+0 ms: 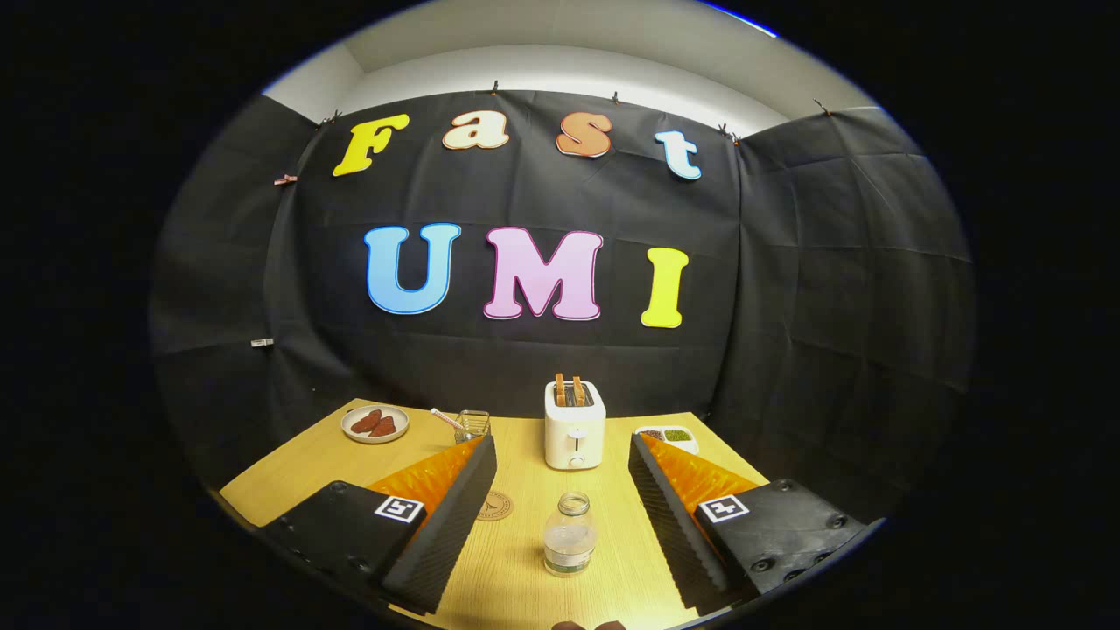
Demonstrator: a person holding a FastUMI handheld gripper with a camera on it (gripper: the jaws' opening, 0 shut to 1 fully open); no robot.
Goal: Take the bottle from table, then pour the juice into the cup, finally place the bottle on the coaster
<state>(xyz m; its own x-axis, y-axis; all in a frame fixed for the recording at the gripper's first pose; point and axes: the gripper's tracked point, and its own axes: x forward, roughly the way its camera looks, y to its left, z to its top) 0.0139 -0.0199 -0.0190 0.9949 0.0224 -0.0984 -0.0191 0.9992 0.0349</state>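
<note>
- The bottle [569,534] stands upright and uncapped on the bench [306,477], clear, with a little liquid at its base.
- Behind the bottle, a white toaster [574,426] holds two slices.
- Left of the toaster: a glass cup [473,424] with a straw, then a plate [374,423] of reddish pieces.
- Right of the toaster, a dish [667,435] holds greens.
- A round coaster [494,505] lies just left of the bottle.
- The tongs [560,459] are spread wide, the bottle between them, untouched.

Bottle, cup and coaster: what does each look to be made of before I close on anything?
Bottle, between the open tool's fingers: clear, glossy, glass or hard plastic, no cap. Cup with the straw, beyond the left finger: clear, probably glass. Coaster: matte tan disc with a printed mark, likely cork or wood.
</note>
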